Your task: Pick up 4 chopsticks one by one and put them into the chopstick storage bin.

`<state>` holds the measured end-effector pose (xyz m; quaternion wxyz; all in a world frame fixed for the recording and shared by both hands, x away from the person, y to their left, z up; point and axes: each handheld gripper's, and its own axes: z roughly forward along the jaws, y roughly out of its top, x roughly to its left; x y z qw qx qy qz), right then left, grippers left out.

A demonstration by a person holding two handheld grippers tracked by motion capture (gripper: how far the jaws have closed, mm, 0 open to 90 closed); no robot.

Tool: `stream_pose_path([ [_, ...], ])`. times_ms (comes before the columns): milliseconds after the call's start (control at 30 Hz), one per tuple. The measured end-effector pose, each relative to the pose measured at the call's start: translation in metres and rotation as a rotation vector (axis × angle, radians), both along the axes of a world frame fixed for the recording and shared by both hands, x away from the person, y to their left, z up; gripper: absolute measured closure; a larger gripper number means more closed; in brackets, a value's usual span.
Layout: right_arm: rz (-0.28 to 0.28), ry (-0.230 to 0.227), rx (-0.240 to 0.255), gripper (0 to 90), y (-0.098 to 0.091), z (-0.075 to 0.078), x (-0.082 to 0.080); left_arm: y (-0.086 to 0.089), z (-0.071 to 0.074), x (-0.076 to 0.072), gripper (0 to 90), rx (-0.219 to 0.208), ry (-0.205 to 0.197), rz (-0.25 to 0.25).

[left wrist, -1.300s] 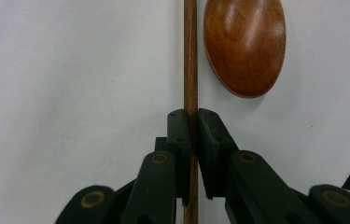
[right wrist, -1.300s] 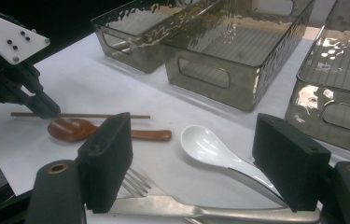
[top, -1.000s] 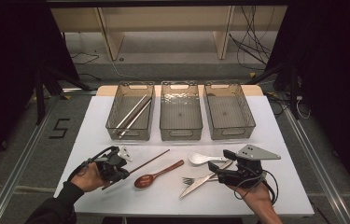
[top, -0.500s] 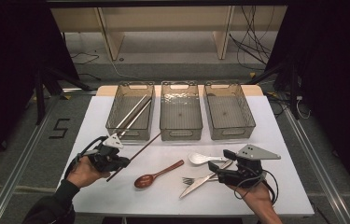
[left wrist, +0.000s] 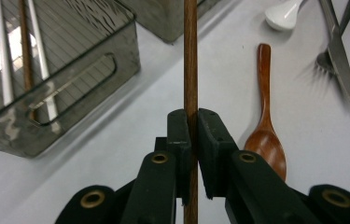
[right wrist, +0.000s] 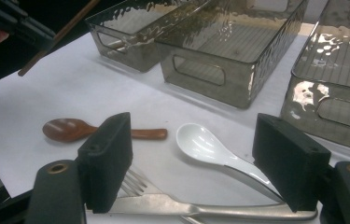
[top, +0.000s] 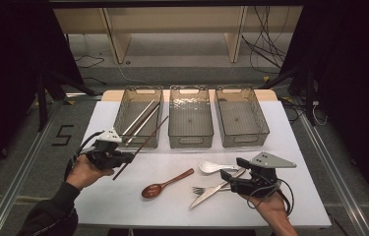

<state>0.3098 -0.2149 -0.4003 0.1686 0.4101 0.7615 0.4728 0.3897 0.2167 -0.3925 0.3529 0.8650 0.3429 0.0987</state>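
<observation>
chopstick (left wrist: pixel 190 56): dark brown
wooden spoon (top: pixel 165 183): reddish brown
ladle spoon (right wrist: pixel 205 145): white
bins (top: pixel 190 118): smoky grey, rippled
desk (top: pixel 103 196): white

A black numeral 5 (top: pixel 63 135) is marked on the grey floor left of the table.

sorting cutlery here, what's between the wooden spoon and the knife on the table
In the high view, the stretch of white table between the wooden spoon and the knife is bare; the fork lies against the knife.

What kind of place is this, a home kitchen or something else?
Probably a lab recording setup, not a kitchen: a white table under dark curtains, loose cables on the floor, and three plastic bins for sorting cutlery.
</observation>
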Motion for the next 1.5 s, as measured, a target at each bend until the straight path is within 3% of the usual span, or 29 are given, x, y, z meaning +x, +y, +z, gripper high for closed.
stream_pose_path([
  [433, -0.001, 0.001, 0.003, 29.4, 0.0, 0.0, 0.001, 0.014, 0.027, 0.028, 83.2, -0.101, -0.056, 0.085],
  [1000, 0.003, 0.0, 0.004, 29.4, 0.0, 0.0, 0.001, 0.012, 0.045, 0.066, 83.2, -0.116, -0.114, 0.158],
  [1500, 0.007, 0.0, 0.006, 29.4, 0.001, 0.0, 0.001, 0.013, 0.047, 0.102, 83.2, -0.102, -0.137, 0.226],
])
